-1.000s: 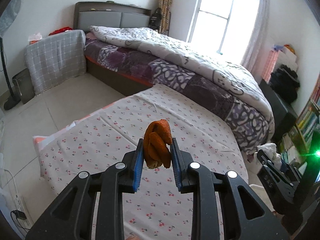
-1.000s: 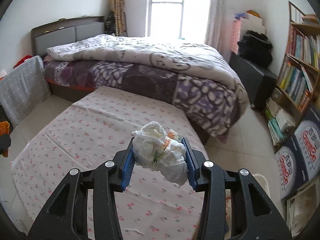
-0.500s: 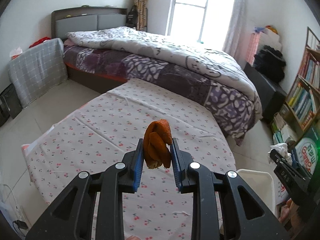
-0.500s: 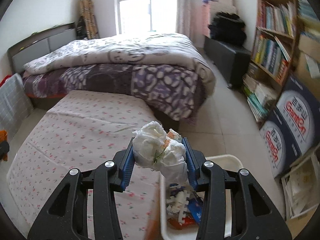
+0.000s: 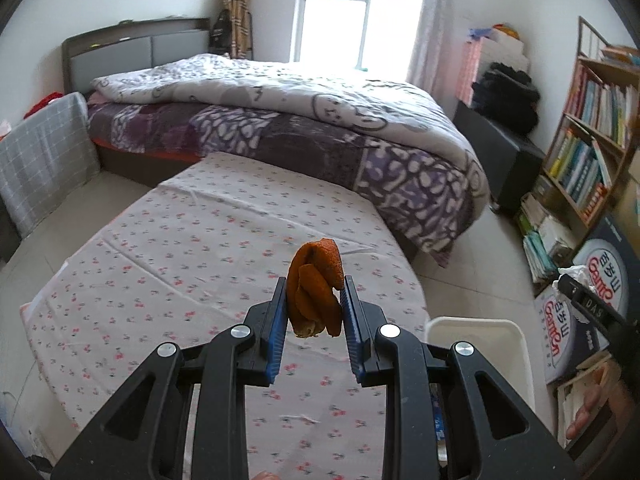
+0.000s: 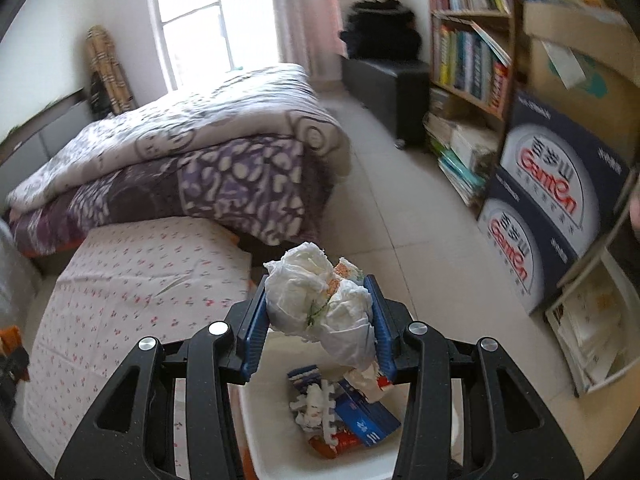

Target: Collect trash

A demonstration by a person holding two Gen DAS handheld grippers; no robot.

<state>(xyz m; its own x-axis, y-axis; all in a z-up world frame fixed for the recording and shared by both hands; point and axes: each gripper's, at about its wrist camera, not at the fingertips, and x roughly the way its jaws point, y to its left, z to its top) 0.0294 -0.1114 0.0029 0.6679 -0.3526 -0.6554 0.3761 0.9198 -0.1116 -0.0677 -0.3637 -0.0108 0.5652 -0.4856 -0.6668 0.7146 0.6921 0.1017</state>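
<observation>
Left claw [image 5: 314,312]: narrow, its blue pads clamped on a curled strip of orange peel [image 5: 316,290], held in the air above the floral-sheeted mattress [image 5: 200,248], with the white bin [image 5: 478,332] to the near right. The peel looks light, leathery and springy; a pinch across the curl's flat faces, as here, should hold it, though a dry rind may crack if squeezed harder. Its long axis stands roughly upright, the rounded fold at the top and ragged ends hanging below the pads.

Right claw [image 6: 318,314]: moderately narrow, closed on a crumpled wad of white tissue [image 6: 320,304], hanging directly over the white bin [image 6: 272,436], which already contains wrappers and paper scraps [image 6: 344,412]. The wad appears very light, soft and compressible, not fragile; its bulk sits between the pads. It has no clear heading: a loose tail trails down and to the right, toward the bin.
</observation>
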